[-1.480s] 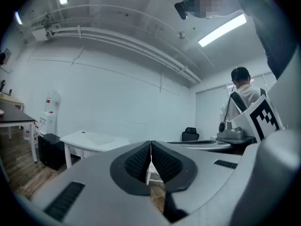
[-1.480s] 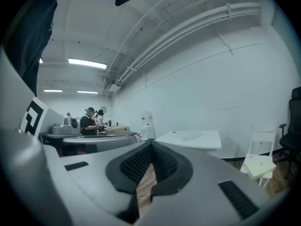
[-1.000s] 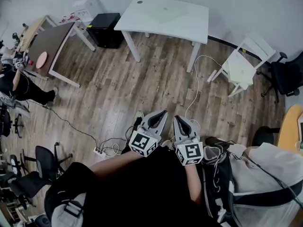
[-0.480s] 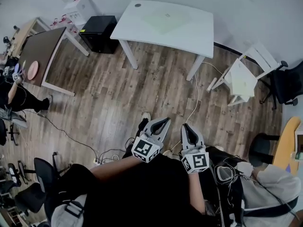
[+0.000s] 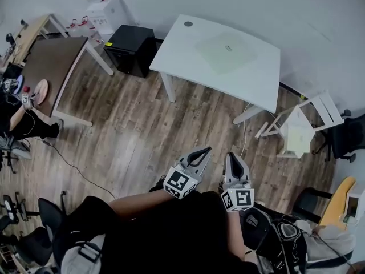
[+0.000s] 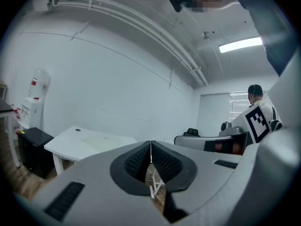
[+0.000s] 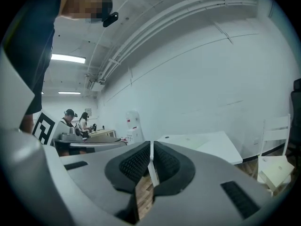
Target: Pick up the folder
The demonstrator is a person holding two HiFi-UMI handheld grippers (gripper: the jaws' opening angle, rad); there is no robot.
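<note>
The left gripper is shut tight. Its two jaws touch and nothing is between them. The right gripper is shut too, and it holds nothing. The person holds them side by side, out in front, and both point about level across the room.

Under the grippers is only the wooden floor. The white table stands well apart from them, by the wall. The folder lies flat on top of that table, pale and thin, near the middle. Nothing touches it.

So I think the job has hardly begun. The folder is not picked up yet. The person has to get to the table first. Then a gripper must open, get its jaws around an edge of the folder, close on it and lift it.
</note>
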